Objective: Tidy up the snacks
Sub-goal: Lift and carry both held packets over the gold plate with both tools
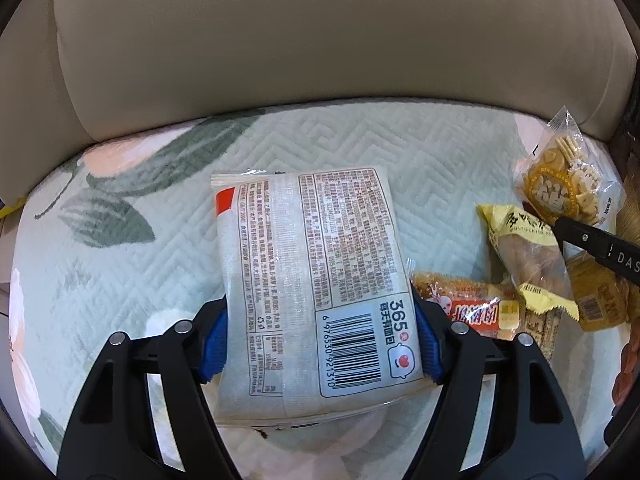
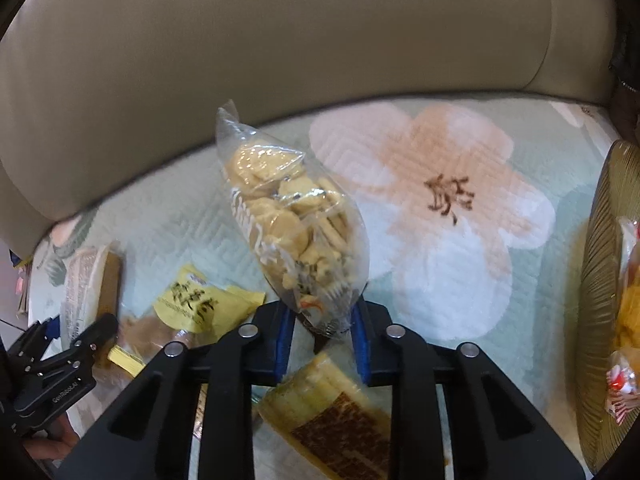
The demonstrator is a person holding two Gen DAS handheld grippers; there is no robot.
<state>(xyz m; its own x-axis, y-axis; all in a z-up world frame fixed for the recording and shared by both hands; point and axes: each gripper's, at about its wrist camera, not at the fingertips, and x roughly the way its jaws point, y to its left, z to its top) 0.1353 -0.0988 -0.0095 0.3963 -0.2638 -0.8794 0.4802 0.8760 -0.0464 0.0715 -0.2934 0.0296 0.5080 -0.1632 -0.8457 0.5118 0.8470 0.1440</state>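
Observation:
My left gripper (image 1: 320, 344) is shut on a white bread packet (image 1: 308, 280), its printed back and barcode facing up, held over a floral quilted cover. My right gripper (image 2: 323, 344) is shut on the lower end of a clear bag of small biscuits (image 2: 292, 224), which stands up tilted above the cover. In the left wrist view the biscuit bag (image 1: 568, 184) shows at the far right with a black finger (image 1: 592, 244) on it. The bread packet (image 2: 86, 280) appears at the left of the right wrist view, beside the other gripper (image 2: 76, 344).
A yellow-wrapped pastry (image 1: 524, 252), a red and orange snack pack (image 1: 468, 304) and more packets lie in a heap at the right. A wafer pack (image 2: 332, 412) lies under my right gripper. A ribbed gold plate (image 2: 604, 280) with snacks sits far right. A beige sofa back (image 1: 320, 40) rises behind.

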